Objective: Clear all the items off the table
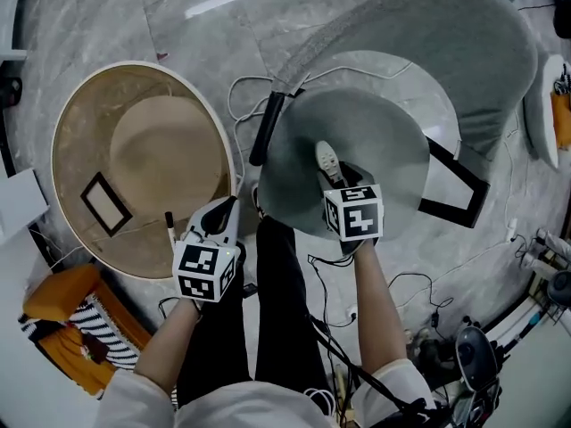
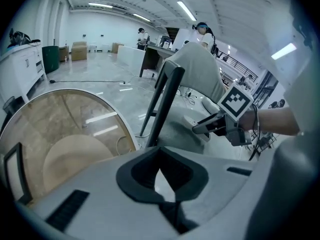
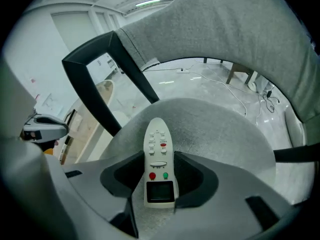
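A white remote (image 1: pixel 328 160) with red and green buttons (image 3: pixel 160 159) has my right gripper (image 1: pixel 332 181) (image 3: pixel 160 170) shut on its lower half, just above the grey chair seat (image 1: pixel 375 141) (image 3: pixel 220 134). My left gripper (image 1: pixel 223 212) (image 2: pixel 160 159) hangs beside the near edge of the round glass table (image 1: pixel 67 105) (image 2: pixel 65 114); its fingertips meet and nothing is between them. A black rectangular frame (image 1: pixel 105 205) (image 2: pixel 12 169) lies on the glass. A thin black pen (image 1: pixel 169 226) sits at the table's near rim, just left of my left gripper.
The chair's black armrest (image 1: pixel 266 130) stands between table and seat. White cables (image 1: pixel 245 96) trail on the floor. An orange bag with striped cloth (image 1: pixel 76 324) lies at lower left, and camera gear (image 1: pixel 473 355) at lower right. People (image 2: pixel 202 31) stand far off.
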Motion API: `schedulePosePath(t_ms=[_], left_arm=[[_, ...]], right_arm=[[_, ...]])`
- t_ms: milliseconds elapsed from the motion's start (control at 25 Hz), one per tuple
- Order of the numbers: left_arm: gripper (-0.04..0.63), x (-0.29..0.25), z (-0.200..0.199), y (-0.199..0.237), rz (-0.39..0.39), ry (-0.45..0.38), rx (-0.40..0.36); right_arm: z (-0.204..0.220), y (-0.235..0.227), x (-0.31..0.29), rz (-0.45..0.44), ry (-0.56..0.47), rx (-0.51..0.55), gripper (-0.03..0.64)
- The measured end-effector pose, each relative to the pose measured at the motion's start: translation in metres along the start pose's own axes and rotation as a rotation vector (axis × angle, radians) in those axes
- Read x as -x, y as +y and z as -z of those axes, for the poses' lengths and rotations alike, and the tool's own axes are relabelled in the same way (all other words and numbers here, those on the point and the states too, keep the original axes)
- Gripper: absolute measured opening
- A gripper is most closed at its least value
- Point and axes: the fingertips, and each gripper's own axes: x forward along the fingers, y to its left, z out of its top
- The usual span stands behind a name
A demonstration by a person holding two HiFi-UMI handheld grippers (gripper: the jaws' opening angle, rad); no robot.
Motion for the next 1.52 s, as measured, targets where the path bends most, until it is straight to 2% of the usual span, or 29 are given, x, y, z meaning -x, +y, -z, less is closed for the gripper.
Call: schedulePosePath(t_ms=[160, 520, 720, 880, 1120, 1280, 1400, 1440, 1520], left_arm=[[0.008, -0.008, 0.0, -0.002, -0.016, 0.011, -0.015], [0.008, -0.009, 0.003, -0.003, -0.032, -0.009, 0.035], [0.008, 0.004, 0.003, 0.002, -0.042, -0.035, 0.064], [0.008, 0.021, 0.004, 0.015, -0.056, -0.059, 0.083], [0.008, 0.065, 0.012, 0.048, -0.119, -0.127, 0.176], [0.008, 0.107, 0.03, 0.086, -0.189, -0.172, 0.255], [0.008, 0.147, 0.047, 0.12, -0.25, -0.218, 0.333], [0.008, 0.162, 0.054, 0.132, -0.273, -0.234, 0.358], [0.008, 0.191, 0.07, 0.156, -0.333, -0.271, 0.416]], right_arm=[[0.004, -0.008, -0.011, 0.007, 0.012, 0.007, 0.199], [-0.002, -0.014, -0.005, -0.002, -0.013, -0.027, 0.249], [-0.01, -0.004, 0.012, -0.003, -0.022, -0.006, 0.256], [-0.014, 0.02, 0.021, -0.019, -0.03, 0.022, 0.258], [-0.024, 0.088, 0.031, -0.072, -0.044, 0.075, 0.258], [-0.033, 0.171, 0.035, -0.208, -0.049, 0.101, 0.236], [-0.041, 0.242, 0.033, -0.289, -0.044, 0.179, 0.23], [-0.044, 0.265, 0.033, -0.303, -0.046, 0.208, 0.217], [-0.055, 0.306, 0.03, -0.324, -0.056, 0.262, 0.15]])
